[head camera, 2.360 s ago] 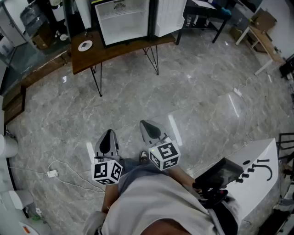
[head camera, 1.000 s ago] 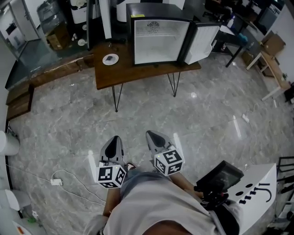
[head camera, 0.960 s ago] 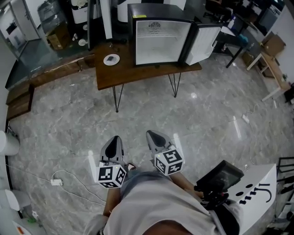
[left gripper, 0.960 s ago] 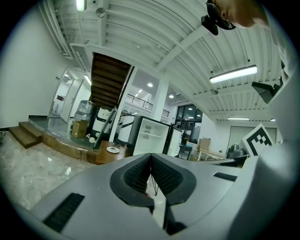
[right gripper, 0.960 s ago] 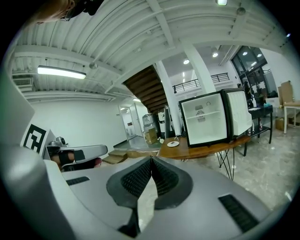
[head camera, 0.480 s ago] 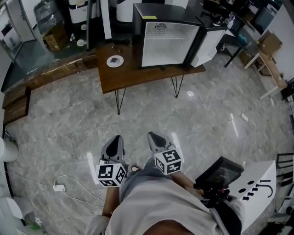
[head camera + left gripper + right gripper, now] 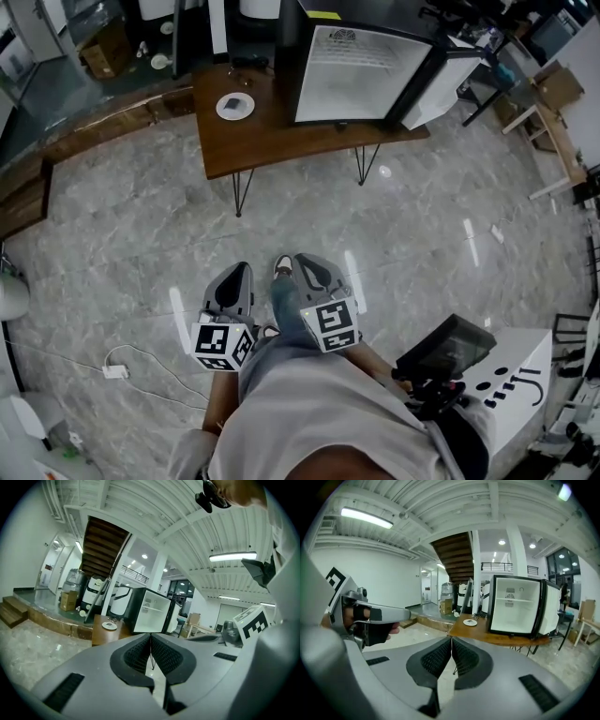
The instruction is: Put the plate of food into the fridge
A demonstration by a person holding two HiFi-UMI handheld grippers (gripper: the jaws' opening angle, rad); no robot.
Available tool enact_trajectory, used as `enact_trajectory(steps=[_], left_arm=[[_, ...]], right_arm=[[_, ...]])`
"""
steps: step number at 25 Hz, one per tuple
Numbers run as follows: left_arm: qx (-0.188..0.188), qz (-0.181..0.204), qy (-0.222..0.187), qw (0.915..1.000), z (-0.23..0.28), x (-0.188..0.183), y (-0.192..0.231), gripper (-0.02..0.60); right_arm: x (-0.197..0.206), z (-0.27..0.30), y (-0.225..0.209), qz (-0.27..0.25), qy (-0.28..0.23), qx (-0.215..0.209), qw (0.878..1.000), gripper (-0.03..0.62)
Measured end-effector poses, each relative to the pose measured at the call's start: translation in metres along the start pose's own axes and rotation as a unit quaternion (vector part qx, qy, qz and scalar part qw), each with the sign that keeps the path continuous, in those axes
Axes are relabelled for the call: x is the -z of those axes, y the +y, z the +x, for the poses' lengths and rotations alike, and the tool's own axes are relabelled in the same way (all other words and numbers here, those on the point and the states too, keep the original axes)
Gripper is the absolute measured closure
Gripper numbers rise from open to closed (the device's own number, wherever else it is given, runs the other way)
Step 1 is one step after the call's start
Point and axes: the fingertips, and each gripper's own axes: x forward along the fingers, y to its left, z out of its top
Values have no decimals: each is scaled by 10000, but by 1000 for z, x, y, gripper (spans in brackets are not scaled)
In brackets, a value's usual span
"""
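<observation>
A small white plate of food sits on the left part of a wooden table. To its right on the same table stands a mini fridge, its door swung open to the right. The plate and the empty white fridge interior also show in the right gripper view, and the plate in the left gripper view. My left gripper and right gripper are close to my body, far from the table. Both are shut with nothing in them.
Grey marble floor lies between me and the table. A white cable with a plug trails at the lower left. A white console with a dark screen stands at the lower right. A wooden step runs along the left.
The table and fridge have come nearer and the view has shifted forward. A foot now shows between the grippers. Both grippers stay shut at the same height.
</observation>
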Motion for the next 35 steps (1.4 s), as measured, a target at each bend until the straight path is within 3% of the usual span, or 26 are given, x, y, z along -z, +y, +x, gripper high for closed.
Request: enact_trajectory(steps=[7,19,27,31,35], left_arm=[[-8,268,179,9995,131,-33,56,563],[-113,515,805,9954,397,-98,132,563],[-280,717,1168,9902,466,-82,154,563],[-555,694,1145,9894,481,-80,175,561],[-469,731,1159,9894,504,-79,194,561]], right_arm=[[-49,125,-66,-33,-136,-157,9998,577],[-132,332,-242,-36,-36,-613,9981,577],[-108,390,-312,370,303,-566,9972,577],[-101,410,-321,491,418,-585,9962,577],[-103,433,-318,542,447,-665,9953,577]])
